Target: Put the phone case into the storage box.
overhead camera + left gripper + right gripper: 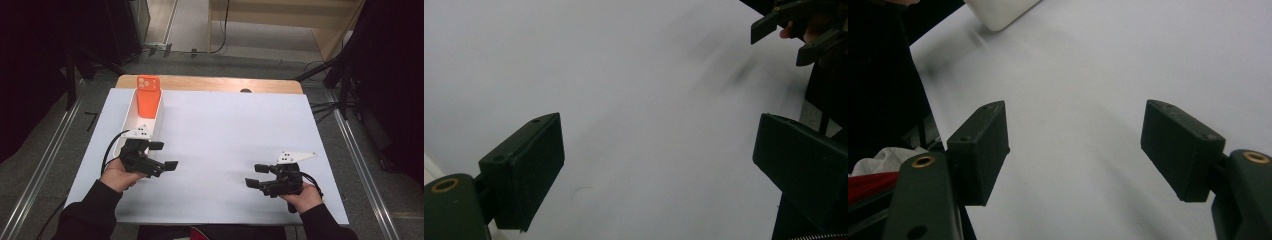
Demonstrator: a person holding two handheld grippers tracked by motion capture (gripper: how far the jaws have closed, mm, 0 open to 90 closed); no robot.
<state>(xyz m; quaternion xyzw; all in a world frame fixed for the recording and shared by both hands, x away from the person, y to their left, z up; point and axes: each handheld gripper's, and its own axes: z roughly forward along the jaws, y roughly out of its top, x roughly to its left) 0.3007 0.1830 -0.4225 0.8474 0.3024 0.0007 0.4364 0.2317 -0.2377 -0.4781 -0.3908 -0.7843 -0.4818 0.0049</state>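
- High view: left gripper (164, 155) sits lower left of centre, jaws spread wide with nothing between them, pointing right across the white table sheet (225, 130).
- White tray (134, 120) lies just beside and above the left gripper in frame, its near end partly covered by the gripper's body; the jaws are outside the tray.
- Orange phone case (148, 96) leans at the tray's far end, upper left, well apart from the left gripper.
- Right gripper (256, 176) at lower right, jaws wide and empty, pointing left, well apart from the tray.
- Left gripper view: bare sheet between jaws; right gripper in the upper right corner.
- Right gripper view: tray corner (1000, 12) at top left.
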